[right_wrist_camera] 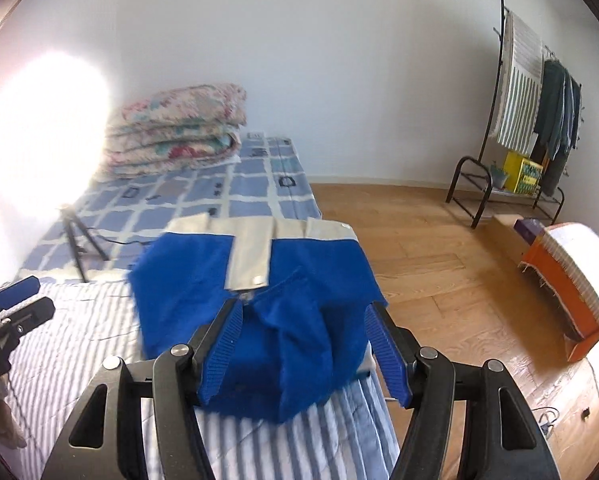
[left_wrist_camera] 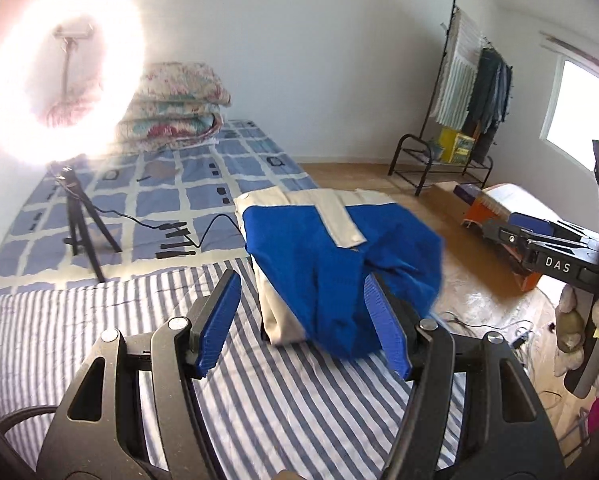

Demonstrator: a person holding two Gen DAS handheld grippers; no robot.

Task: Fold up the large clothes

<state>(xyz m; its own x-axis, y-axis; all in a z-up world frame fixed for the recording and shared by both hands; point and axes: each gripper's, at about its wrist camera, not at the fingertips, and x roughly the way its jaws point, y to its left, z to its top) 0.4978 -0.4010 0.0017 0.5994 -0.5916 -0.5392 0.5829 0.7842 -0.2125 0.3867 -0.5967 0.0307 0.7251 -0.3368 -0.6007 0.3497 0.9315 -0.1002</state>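
Note:
A blue garment with beige panels (left_wrist_camera: 319, 248) lies bunched and partly folded on the striped sheet (left_wrist_camera: 99, 320) near the bed's right edge; its outline is blurred. My left gripper (left_wrist_camera: 301, 280) hovers above and just short of it, jaws open, nothing pressed between the blue pads (left_wrist_camera: 219, 320). In the right wrist view the same garment (right_wrist_camera: 259, 280) fills the middle. My right gripper (right_wrist_camera: 305, 306) stands open over its near end, and the cloth lies beyond the pads (right_wrist_camera: 387, 352), not pinched. Each gripper shows at the edge of the other's view: the right gripper (left_wrist_camera: 547, 252) and the left gripper (right_wrist_camera: 15, 308).
A ring light (left_wrist_camera: 63, 80) on a small tripod (left_wrist_camera: 83, 232) with a cable stands on the checked blue cover (left_wrist_camera: 171, 200). Folded floral quilts (right_wrist_camera: 175, 128) sit at the bed's far end. On the wooden floor (right_wrist_camera: 419, 240) are a clothes rack (right_wrist_camera: 539, 112), an orange box (right_wrist_camera: 559, 292) and cables.

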